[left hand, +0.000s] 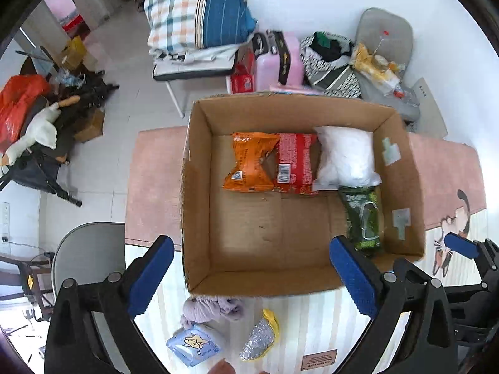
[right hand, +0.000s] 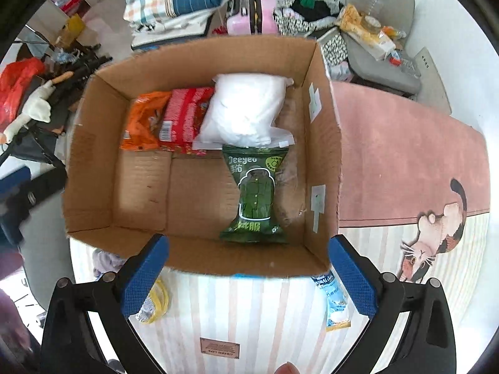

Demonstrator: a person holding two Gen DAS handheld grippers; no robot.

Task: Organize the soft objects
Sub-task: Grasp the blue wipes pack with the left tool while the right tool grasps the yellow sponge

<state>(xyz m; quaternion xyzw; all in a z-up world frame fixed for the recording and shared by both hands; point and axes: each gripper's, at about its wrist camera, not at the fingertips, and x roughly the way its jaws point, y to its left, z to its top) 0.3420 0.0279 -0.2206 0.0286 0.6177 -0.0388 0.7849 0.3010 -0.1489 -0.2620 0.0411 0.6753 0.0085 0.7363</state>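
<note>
Cardboard box [right hand: 199, 258] on the desk [right hand: 405, 168] holds orange snack bag [right hand: 143, 121], red snack bag [right hand: 184, 118], white bag [right hand: 246, 109] along the far wall, green wipes pack [right hand: 254, 193] in front of the white one. Left hand-held gripper [left hand: 252, 277] and right hand-held gripper [right hand: 249, 275] both wide open, holding nothing. Lilac cloth [left hand: 215, 308], blue tissue pack [left hand: 193, 344], yellow-silver pouch [left hand: 260, 336] lie on the desk just outside the box's near wall.

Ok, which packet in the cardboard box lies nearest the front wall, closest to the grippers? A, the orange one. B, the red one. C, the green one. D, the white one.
C: the green packet lies toward the near wall of the cardboard box, while the orange packet, red packet and white packet line the far side.
</note>
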